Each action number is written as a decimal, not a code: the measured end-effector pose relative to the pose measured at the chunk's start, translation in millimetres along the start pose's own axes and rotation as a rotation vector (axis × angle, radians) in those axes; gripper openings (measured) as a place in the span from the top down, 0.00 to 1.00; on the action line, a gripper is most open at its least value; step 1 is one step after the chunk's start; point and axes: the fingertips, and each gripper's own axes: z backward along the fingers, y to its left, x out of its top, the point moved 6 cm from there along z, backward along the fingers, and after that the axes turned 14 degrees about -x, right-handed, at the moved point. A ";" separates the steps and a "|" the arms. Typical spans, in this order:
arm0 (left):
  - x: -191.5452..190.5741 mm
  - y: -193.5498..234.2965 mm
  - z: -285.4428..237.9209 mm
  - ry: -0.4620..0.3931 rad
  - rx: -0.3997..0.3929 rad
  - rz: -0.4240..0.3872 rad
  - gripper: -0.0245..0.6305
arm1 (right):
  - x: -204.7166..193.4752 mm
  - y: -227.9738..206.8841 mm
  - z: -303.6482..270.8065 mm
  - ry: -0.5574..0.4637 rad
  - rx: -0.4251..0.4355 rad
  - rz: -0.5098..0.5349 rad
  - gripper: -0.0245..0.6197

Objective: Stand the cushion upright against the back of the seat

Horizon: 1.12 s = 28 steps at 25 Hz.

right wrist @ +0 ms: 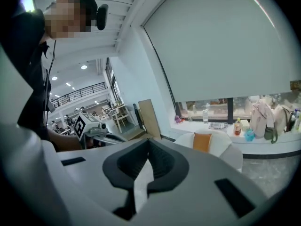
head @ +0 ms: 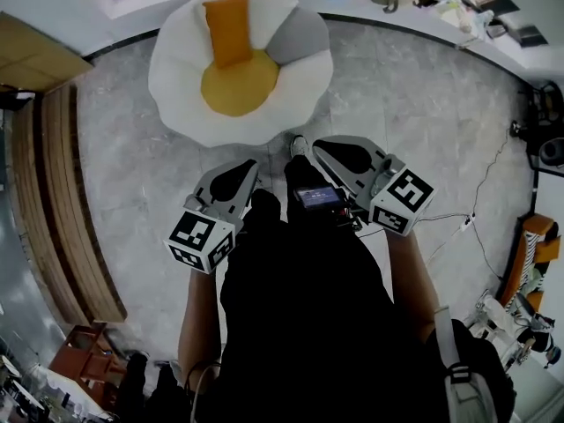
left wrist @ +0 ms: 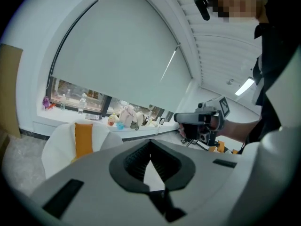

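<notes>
Cushion (head: 229, 29) of orange cloth stands upright against the back of the white, petal-shaped chair (head: 176, 77), with its lower end meeting the round yellow seat pad (head: 240, 88). A grey petal (head: 301, 35) of the chair lies just beside the cushion, on its right in the head view.

We hold both claws out in front of us, side by side, pointing toward the chair and apart from it. Our left claw (head: 249, 164) is clenched. In the left gripper view (left wrist: 150, 145) its dark ribbed pads (left wrist: 137, 164) meet at the tip with nothing between them. Past it we see the cushion (left wrist: 83, 138) in the chair (left wrist: 56, 152). Our right claw (head: 319, 144) is clenched too. In the right gripper view (right wrist: 147, 142) its pads (right wrist: 161, 164) come together at the tip, gripping nothing, and the cushion (right wrist: 202, 141) shows beyond. Each claw also appears in the other's view, held in a hand: the right one (left wrist: 197, 121) and the left one (right wrist: 94, 128).

Behind the chair a white ledge (right wrist: 282, 146) runs under the window. It bears a small bottle (right wrist: 237, 126), a pale bag (right wrist: 261, 119) and a little blue thing (right wrist: 249, 134), with more bottles further along. The chair stands on a grey stone floor (head: 423, 95), and a wooden bench (head: 53, 210) runs along the left edge of the head view.
</notes>
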 end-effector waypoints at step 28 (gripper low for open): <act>30.7 -111.4 -173.8 -0.053 0.044 -0.027 0.94 | -5.4 -152.7 134.9 -0.120 0.045 -0.051 0.93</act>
